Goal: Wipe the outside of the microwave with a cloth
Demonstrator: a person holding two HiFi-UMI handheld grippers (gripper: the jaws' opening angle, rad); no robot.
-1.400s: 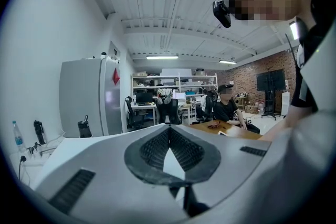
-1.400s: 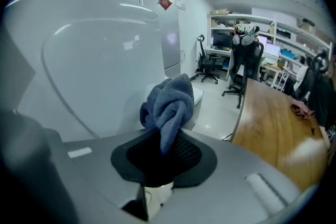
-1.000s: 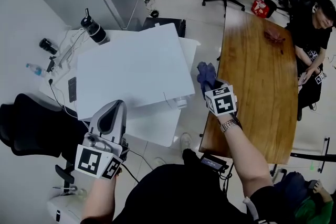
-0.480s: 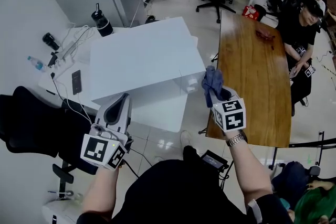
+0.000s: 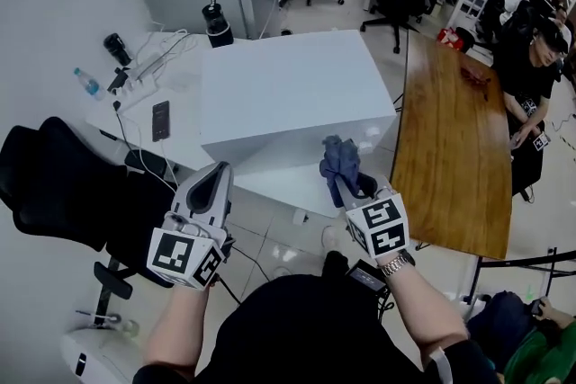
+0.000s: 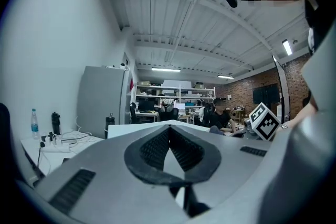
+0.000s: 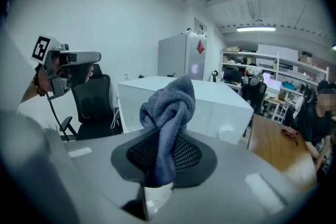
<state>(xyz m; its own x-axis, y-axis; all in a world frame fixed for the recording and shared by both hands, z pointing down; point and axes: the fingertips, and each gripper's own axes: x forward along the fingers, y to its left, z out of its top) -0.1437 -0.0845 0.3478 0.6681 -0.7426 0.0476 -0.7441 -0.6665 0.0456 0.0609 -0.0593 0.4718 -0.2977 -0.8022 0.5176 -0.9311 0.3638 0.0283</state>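
The microwave (image 5: 292,94) is a plain white box on a white table (image 5: 171,94), seen from above in the head view. My right gripper (image 5: 347,185) is shut on a bunched blue-grey cloth (image 5: 340,159), just off the microwave's near right corner and apart from it. In the right gripper view the cloth (image 7: 169,107) stands up between the jaws, with the microwave (image 7: 210,102) beyond. My left gripper (image 5: 214,179) is shut and holds nothing, near the table's front edge. In the left gripper view its pads (image 6: 157,147) meet.
A black office chair (image 5: 63,184) stands at the left. A long wooden table (image 5: 450,157) runs along the right, with a seated person (image 5: 531,58) at its far side. On the white table lie a phone (image 5: 161,120), a power strip (image 5: 144,72), a bottle (image 5: 87,83) and a black tumbler (image 5: 216,21).
My right gripper has carried the cloth left from the wooden table's edge to the front of the microwave. The left gripper has moved forward toward the white table.
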